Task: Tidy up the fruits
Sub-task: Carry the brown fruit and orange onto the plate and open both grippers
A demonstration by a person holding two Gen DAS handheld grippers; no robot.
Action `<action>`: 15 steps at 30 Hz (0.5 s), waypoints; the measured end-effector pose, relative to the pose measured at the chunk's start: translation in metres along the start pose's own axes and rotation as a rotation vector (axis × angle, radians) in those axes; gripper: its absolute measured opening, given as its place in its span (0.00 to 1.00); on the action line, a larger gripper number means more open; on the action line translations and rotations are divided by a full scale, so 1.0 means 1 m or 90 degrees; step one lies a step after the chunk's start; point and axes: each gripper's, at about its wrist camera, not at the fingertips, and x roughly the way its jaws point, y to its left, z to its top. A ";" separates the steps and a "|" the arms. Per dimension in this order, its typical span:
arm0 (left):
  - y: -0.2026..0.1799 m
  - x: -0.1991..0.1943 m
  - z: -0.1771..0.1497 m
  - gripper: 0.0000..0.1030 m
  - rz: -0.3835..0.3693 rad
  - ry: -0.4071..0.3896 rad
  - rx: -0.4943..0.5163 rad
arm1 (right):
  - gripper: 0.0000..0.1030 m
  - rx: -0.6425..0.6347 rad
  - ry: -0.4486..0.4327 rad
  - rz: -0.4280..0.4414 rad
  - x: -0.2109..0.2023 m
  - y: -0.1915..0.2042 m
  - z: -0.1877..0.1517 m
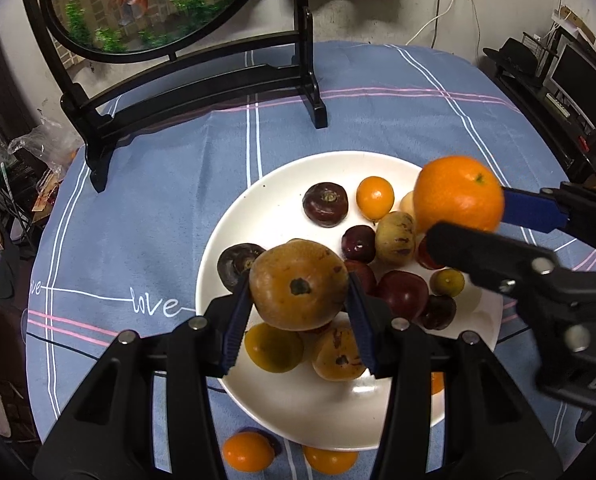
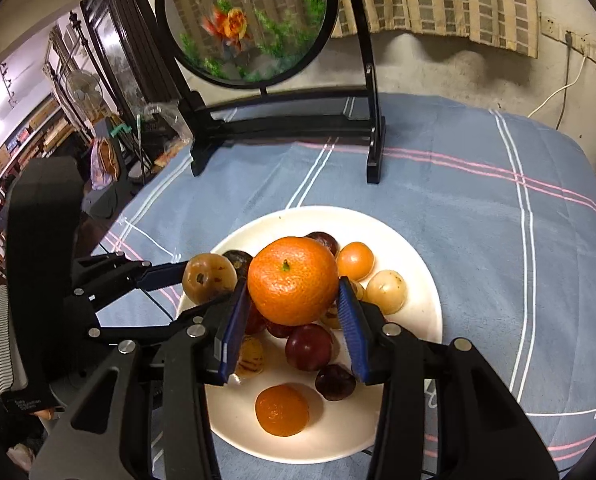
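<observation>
My left gripper [image 1: 298, 300] is shut on a brownish-yellow spotted round fruit [image 1: 293, 272], held just above the near-left part of a white plate [image 1: 281, 208]. My right gripper [image 2: 293, 292] is shut on a bright orange [image 2: 291, 280], its blue pads pressing on both sides, above the plate's [image 2: 326, 432] middle. Each view shows the other gripper too: the right gripper [image 1: 464, 216] with the orange [image 1: 456, 192] at the right, the left gripper [image 2: 207, 284] with the spotted fruit [image 2: 209, 278] at the left. Several dark red, yellow and orange fruits lie on the plate.
A black stand with a round goldfish panel [image 1: 201, 80] rises at the back of the blue checked tablecloth [image 1: 145, 208]. Two small orange fruits [image 1: 247, 452] [image 1: 330, 460] lie on the cloth near the plate's front rim. Household clutter sits beyond the table's left edge.
</observation>
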 end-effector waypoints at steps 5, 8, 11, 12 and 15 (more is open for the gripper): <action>-0.003 0.001 0.001 0.63 0.003 -0.012 0.009 | 0.67 0.006 -0.025 -0.002 -0.003 -0.005 0.002; -0.003 0.002 0.001 0.65 0.012 -0.010 0.009 | 0.67 0.016 -0.036 -0.002 -0.008 -0.010 0.004; -0.001 -0.001 0.001 0.65 0.002 -0.012 0.002 | 0.67 0.024 -0.046 -0.002 -0.016 -0.014 0.004; -0.001 -0.003 0.001 0.65 0.003 -0.014 0.003 | 0.67 0.027 -0.049 -0.004 -0.019 -0.015 0.004; 0.002 -0.014 0.003 0.65 -0.001 -0.026 -0.003 | 0.67 0.031 -0.061 -0.005 -0.033 -0.013 0.003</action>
